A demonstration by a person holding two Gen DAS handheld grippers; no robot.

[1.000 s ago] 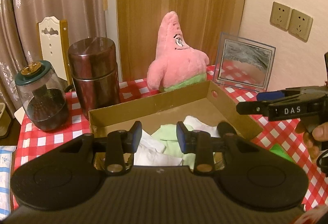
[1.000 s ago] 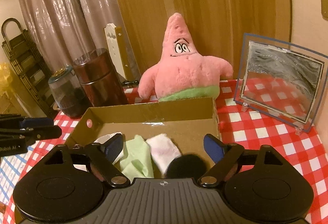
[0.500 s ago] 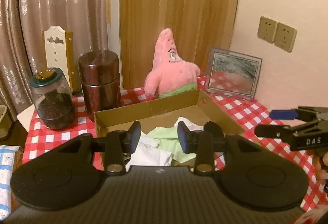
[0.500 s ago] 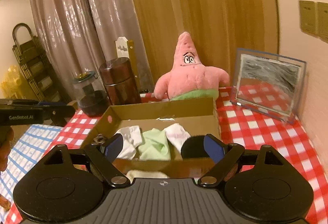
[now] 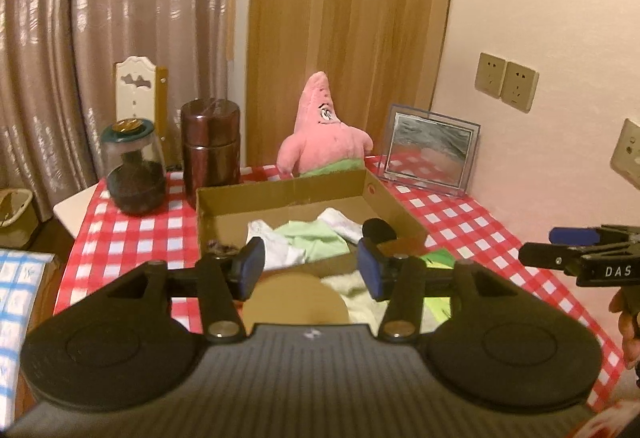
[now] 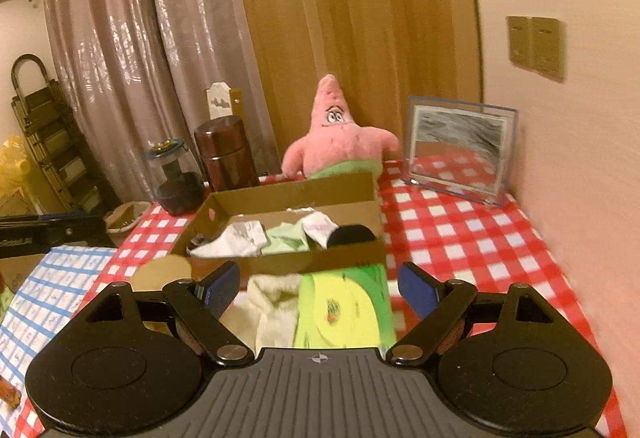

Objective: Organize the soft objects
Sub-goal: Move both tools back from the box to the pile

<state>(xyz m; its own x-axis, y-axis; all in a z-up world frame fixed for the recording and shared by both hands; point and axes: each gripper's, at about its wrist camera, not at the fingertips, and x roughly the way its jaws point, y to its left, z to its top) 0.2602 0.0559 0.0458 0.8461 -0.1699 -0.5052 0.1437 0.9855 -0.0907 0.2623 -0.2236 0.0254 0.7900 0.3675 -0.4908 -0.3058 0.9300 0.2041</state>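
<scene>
I am watching for a snag first. A cream cloth (image 6: 276, 302) is lying on the table (image 6: 460, 234) just outside the near wall of the box (image 6: 292, 193), beside a green card (image 6: 344, 310). If I reach for the cloth, I am risking pinching the card with it, or nudging the box wall at 12 o'clock and shifting the socks (image 5: 308, 238) already lying inside. The cloth is limp, so I judge a shallow pinch could let it slip out.

Both grippers are angling gently downward toward the table. The left gripper (image 5: 310, 268) is hovering over the near edge of the box; its jaws are opening, about half spread, with nothing between them. The right gripper (image 6: 316, 288) is hovering above the cloth and card, its fingers spread wide and empty. In the left view, the right gripper is showing at 3 o'clock, gripped by a hand (image 5: 628, 322).

A pink plush (image 6: 336, 141) is sitting upright behind the box at 12 o'clock, touching its far wall.
</scene>
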